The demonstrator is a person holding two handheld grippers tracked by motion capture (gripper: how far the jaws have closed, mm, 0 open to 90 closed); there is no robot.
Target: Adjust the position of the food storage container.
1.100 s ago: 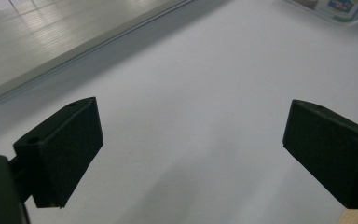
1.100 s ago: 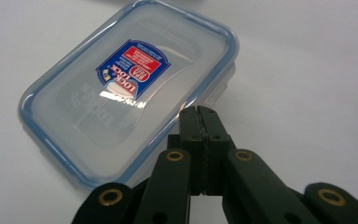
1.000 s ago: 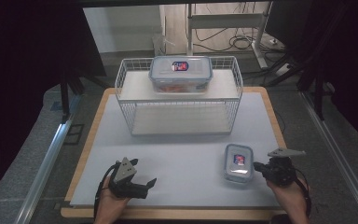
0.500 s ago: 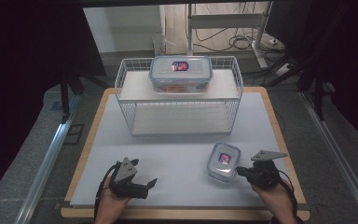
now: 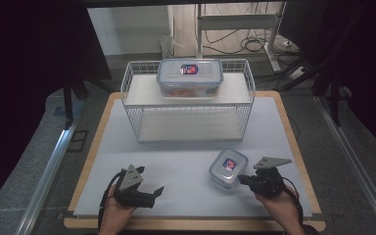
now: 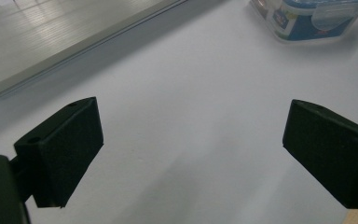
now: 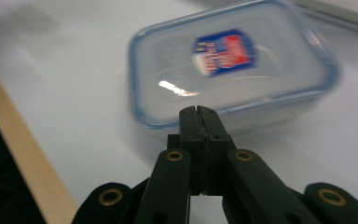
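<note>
Small lidded container nudged by clenched fingers, not yet racked

The right gripper (image 7: 199,112), clamped shut on nothing, presses its tips against the small container (image 7: 233,65); the left gripper (image 6: 191,154) gapes idle. The large container (image 5: 190,77) already sits on the wire rack (image 5: 132,105).

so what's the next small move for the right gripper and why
Probably one more short nudge leftward. The right gripper is shut, its tips against the side of the small box, which lies askew on the mat, apart from the open left gripper.
</note>
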